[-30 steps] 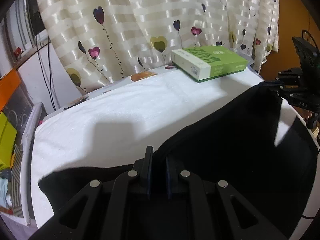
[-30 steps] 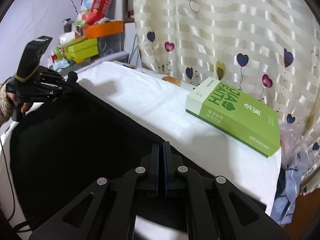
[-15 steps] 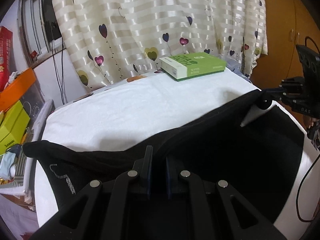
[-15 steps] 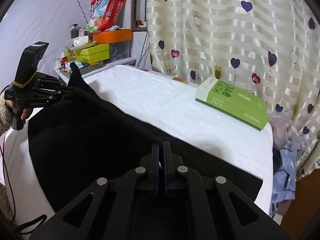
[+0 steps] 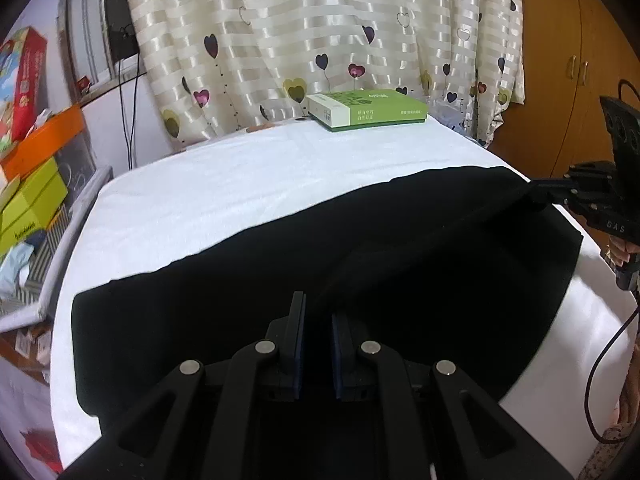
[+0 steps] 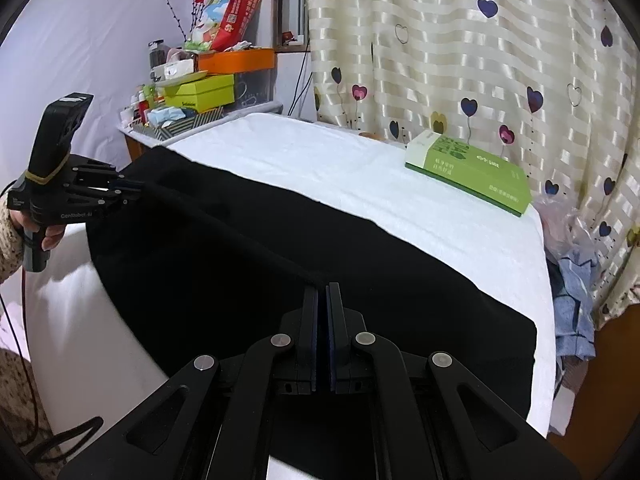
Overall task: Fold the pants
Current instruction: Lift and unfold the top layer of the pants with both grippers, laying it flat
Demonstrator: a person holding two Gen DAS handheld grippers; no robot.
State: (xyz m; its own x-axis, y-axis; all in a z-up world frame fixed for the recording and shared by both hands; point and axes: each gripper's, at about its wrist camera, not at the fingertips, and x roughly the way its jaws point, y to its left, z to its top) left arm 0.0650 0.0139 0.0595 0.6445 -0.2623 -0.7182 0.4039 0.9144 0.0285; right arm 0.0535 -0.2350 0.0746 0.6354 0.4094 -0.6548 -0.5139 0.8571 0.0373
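Covering most of the near side of the white bench (image 5: pixel 240 184) are the black pants (image 5: pixel 400 248). The bench has a soft white cloth on it, so the dark pants are easy to see. The pants lie mostly flat. One top layer is lifted up, and its edge runs like a tight line from one claw to the other. I think this is a fold in the making: both claws hold the same edge so it can be carried across in one straight line.

Behind the bench hangs a striped curtain (image 6: pixel 480 60) with little hearts. A green box (image 5: pixel 368 114) sits at the far edge of the bench, well apart from the pants, so it is not in the way. Colourful boxes (image 6: pixel 208 80) are piled on a shelf beside the bench.

The left claw (image 5: pixel 318 316) is pinched on a thick bunch of the pants, so its two fingers stay a little apart. The right claw (image 6: pixel 322 298) is squeezed tight together on a thin bit of the pants edge. A person's hand (image 6: pixel 52 236) grips the left claw's handle.

The fold does not look finished yet. The lifted edge has to be laid down flat, and both claws should move evenly or the cloth may wrinkle.
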